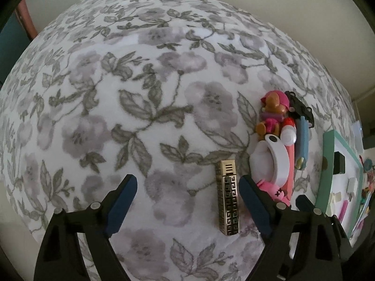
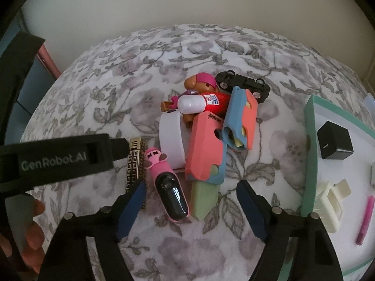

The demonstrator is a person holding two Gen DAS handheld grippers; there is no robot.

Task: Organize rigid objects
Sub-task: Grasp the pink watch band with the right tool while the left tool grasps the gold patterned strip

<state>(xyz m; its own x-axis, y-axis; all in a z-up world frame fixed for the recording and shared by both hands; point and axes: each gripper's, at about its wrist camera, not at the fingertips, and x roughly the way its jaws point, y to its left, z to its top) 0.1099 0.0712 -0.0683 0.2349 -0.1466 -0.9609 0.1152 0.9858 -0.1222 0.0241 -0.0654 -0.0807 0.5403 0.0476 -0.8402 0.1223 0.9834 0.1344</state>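
The left gripper point(image 1: 187, 195), jaws wide and empty, is hovering over the gold patterned lighter point(image 1: 228, 197), which is lying between its fingers, nearer the right one, long axis running along them. The right gripper point(image 2: 191, 207), also open, is straddling the pink-and-black gadget point(image 2: 169, 188) at the pile's near edge.

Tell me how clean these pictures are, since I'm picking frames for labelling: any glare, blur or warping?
Left wrist view: strong fisheye bulge, dim flat light, floral blanket soft, gold lighter fairly crisp. Right wrist view: same warping, dark corners, small glare on the pink gadget, toy car slightly soft.
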